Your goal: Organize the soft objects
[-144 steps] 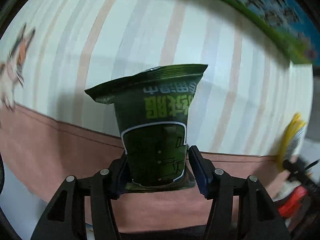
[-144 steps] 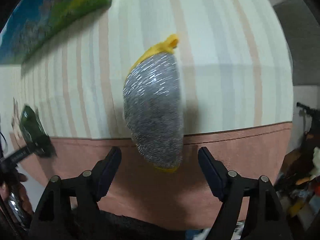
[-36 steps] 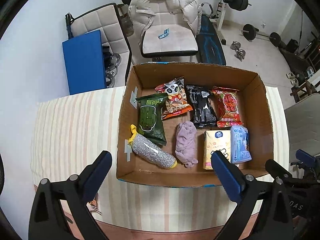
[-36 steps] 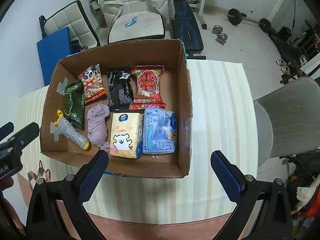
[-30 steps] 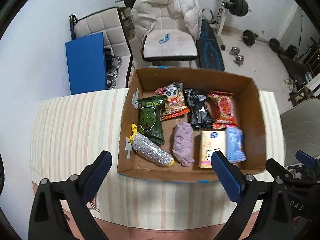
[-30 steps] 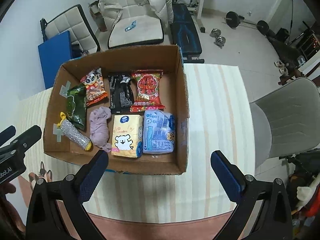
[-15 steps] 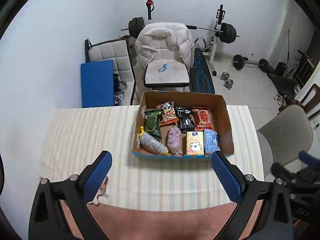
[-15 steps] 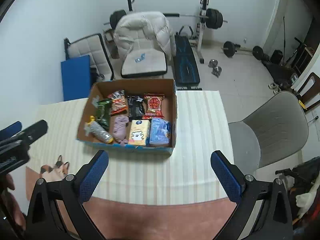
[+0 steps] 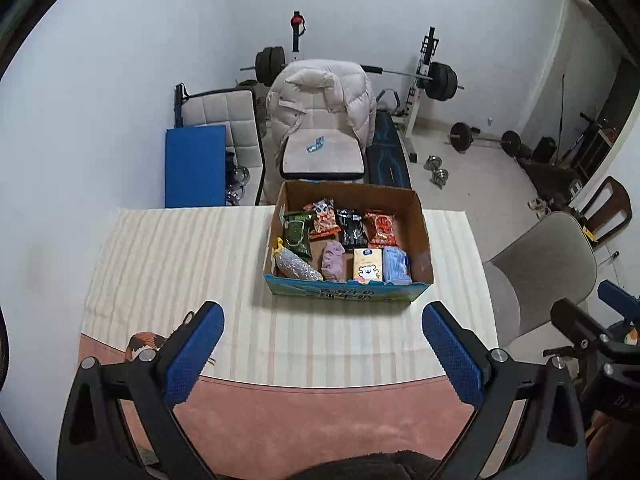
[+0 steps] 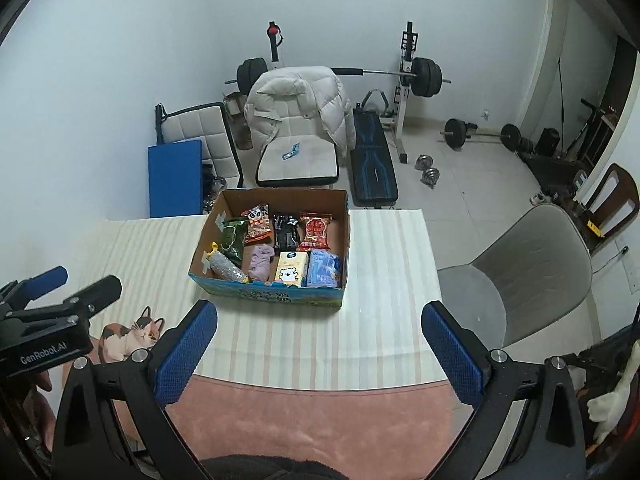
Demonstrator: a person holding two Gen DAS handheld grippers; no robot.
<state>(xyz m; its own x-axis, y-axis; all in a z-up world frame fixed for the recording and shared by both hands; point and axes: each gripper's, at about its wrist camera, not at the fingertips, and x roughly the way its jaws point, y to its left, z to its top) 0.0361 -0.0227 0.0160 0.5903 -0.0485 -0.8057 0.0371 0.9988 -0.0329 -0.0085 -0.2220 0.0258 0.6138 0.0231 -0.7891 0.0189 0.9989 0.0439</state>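
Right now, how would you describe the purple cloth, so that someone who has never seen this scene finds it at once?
Find the cardboard box on the striped table. In its near row, the purple cloth lies between the silver scrubber and the yellow tissue pack. It alone is crumpled fabric, not a packet.

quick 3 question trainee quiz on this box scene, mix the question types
1. True or false: the left hand-held gripper holds the green snack bag.
2. Which lies at the box's front right corner? A. purple cloth B. blue tissue pack C. silver scrubber
3. Fill in: the right hand-held gripper is ___ (open or shut).

Key: 1 false, it is open and holds nothing; 2 B; 3 open.
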